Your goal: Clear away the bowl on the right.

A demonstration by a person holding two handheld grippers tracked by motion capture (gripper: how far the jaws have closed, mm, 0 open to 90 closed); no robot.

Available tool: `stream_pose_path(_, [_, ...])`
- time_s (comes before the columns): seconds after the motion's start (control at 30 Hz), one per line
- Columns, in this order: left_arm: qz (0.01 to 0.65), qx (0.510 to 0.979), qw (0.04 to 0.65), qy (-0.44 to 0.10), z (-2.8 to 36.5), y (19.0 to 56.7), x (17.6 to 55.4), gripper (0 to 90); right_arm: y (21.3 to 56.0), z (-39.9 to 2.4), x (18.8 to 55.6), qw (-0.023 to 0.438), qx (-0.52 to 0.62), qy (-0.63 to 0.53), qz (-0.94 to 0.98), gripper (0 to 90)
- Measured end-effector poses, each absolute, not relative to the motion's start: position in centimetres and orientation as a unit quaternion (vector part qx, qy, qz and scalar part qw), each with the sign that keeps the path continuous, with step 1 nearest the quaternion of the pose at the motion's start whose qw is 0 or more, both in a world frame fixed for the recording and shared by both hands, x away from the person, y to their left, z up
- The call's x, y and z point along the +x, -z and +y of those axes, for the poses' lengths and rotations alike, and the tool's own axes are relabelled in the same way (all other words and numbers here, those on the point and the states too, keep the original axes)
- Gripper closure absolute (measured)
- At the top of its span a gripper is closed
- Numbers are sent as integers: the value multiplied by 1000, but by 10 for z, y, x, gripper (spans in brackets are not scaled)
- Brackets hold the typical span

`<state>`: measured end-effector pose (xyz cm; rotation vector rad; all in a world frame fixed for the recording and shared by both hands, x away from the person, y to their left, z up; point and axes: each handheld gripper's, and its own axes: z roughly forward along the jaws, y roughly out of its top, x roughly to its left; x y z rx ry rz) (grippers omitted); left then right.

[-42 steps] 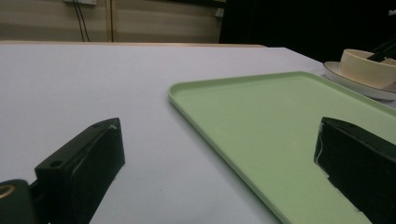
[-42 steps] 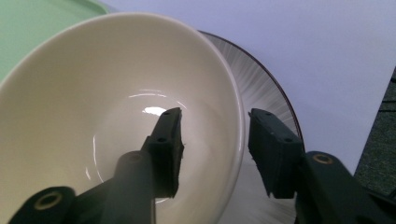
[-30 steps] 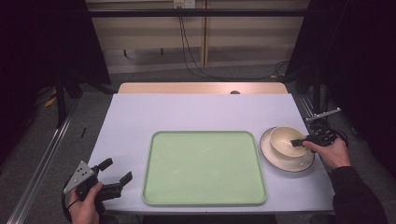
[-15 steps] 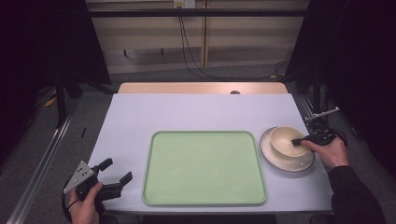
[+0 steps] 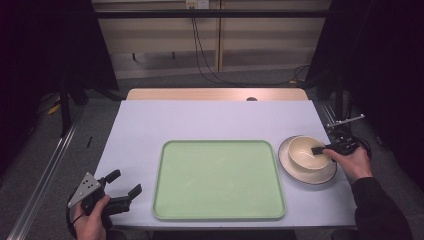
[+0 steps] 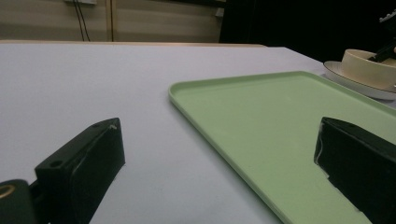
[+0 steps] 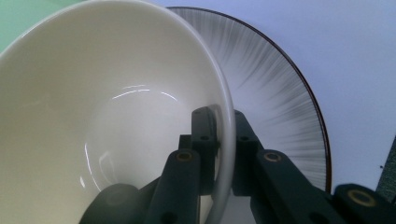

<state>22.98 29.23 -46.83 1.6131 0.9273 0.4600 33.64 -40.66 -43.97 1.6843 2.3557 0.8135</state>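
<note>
Right gripper view, hand-held gripper (image 7: 219, 140) clamping bowl (image 7: 93, 116) rim

A pale table (image 5: 210, 120) stood on grey floor (image 5: 45, 150); cables (image 5: 200, 45) hung down the far beige wall (image 5: 160, 35), darkness flanking both sides.

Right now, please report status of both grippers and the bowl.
Right gripper shut on bowl rim, bowl on plate. Left gripper open, holding nothing. Tray bare.

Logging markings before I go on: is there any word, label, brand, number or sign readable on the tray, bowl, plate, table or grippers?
None can be read. The green tray, the cream bowl, the plate with fine dark streaks, the table and both grippers' black jaws show no print.
</note>
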Motion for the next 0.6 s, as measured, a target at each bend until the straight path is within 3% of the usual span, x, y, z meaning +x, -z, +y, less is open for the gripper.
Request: stream_pose_path(0.6, [396, 688, 575, -197, 293, 468, 229, 18, 437, -409, 334, 55, 557, -291, 776, 841])
